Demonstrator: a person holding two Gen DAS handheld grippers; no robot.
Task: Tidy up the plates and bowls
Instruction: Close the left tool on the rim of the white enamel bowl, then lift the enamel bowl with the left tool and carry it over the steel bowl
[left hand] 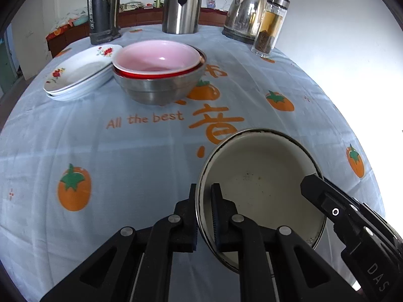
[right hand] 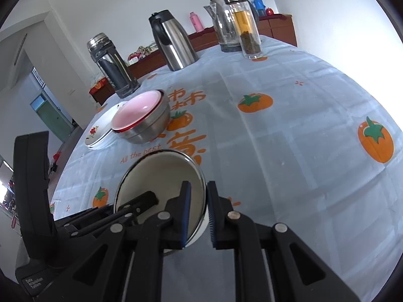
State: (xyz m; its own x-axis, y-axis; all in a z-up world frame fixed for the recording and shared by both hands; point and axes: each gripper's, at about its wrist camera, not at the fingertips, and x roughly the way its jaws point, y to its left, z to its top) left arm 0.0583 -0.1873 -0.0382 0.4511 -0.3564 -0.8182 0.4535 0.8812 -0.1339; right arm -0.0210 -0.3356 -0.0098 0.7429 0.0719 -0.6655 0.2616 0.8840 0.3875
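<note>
A cream enamel bowl (left hand: 262, 176) with a dark rim is tilted just above the tablecloth near me. My left gripper (left hand: 204, 188) is shut on its left rim, one finger inside and one outside. In the right wrist view my right gripper (right hand: 199, 185) is shut on the same enamel bowl (right hand: 161, 176) at its right rim. Farther back, a pink bowl (left hand: 156, 55) nests in a red one inside a steel bowl (left hand: 161, 88). To their left lies a stack of white flowered plates (left hand: 75, 75).
Along the far edge of the table (left hand: 126, 156) stand a dark glass flask (left hand: 103, 10), a steel thermos jug (left hand: 181, 5), an electric kettle (left hand: 244, 15) and a glass tea jar (left hand: 270, 25). The blue cloth with orange fruit prints drops off at the right.
</note>
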